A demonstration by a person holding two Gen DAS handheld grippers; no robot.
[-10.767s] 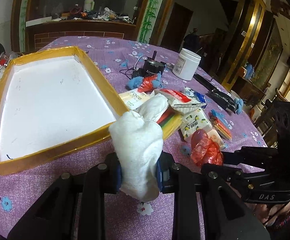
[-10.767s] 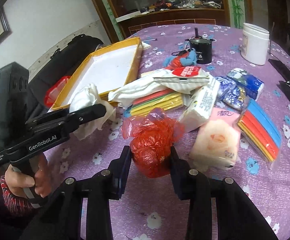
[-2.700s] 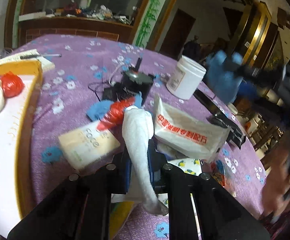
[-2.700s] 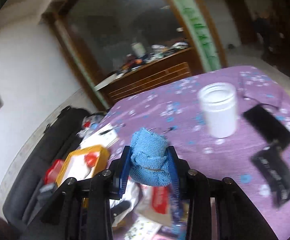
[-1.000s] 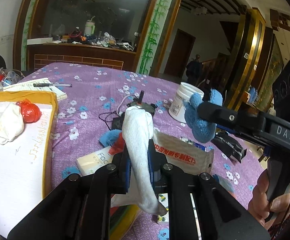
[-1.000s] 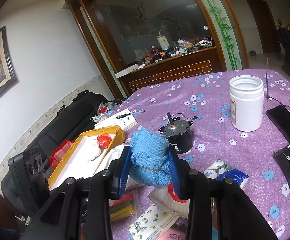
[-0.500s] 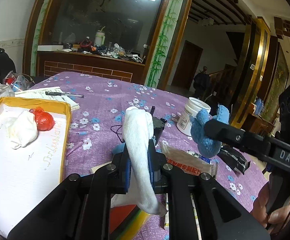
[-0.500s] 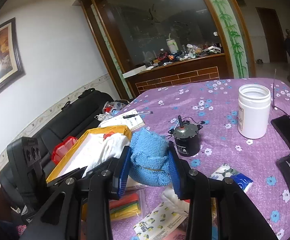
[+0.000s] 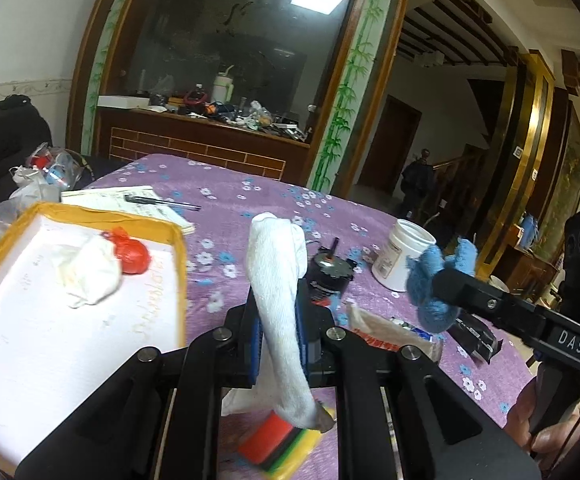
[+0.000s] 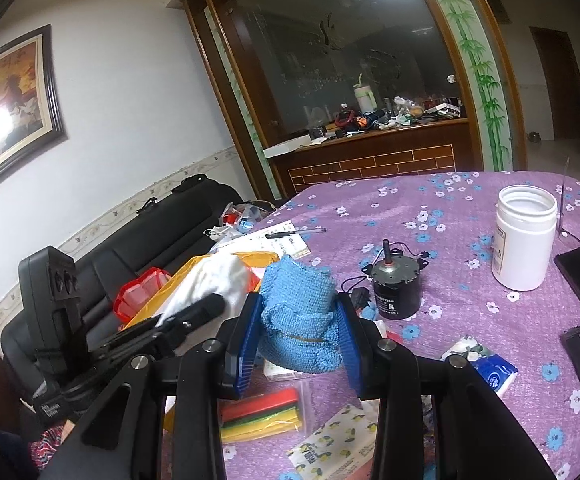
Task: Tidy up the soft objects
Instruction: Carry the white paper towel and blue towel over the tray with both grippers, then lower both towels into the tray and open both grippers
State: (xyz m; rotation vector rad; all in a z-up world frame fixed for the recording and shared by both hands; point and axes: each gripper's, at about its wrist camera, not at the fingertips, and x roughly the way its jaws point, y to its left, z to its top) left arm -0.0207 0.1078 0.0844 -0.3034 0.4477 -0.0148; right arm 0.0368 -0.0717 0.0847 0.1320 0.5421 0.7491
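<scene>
Purple flowered cloth covers the table [image 9: 250, 196], which spreads out ahead of both tools. To the left of the left tool [image 9: 278, 320] lies a yellow-rimmed white tray [image 9: 30, 340], and in its far part a crumpled white cloth [image 9: 90, 272] sits touching a red plastic bag [image 9: 132, 254]. Ahead and to the right of the right tool [image 10: 299, 336] stands an open white plastic jar [image 10: 525, 240]. Closer in, just beyond that tool's right finger, a black motor [image 10: 395, 286] stands with its shaft up. Below and between the two tools lies a pack of red, green and yellow strips [image 10: 266, 414], with tissue packets beside it.

The left tool is clamped on a white sock [image 9: 280, 300], which stands upright between its blue pads and hangs down behind them, lifted off the table. The right tool is closed around a bunched blue knitted cloth [image 10: 299, 316], pinched between its pads and also held above the table; in the left wrist view the same blue bundle shows to the right, above the clutter. A pen [image 9: 162, 202] rests on papers beyond the tray.
</scene>
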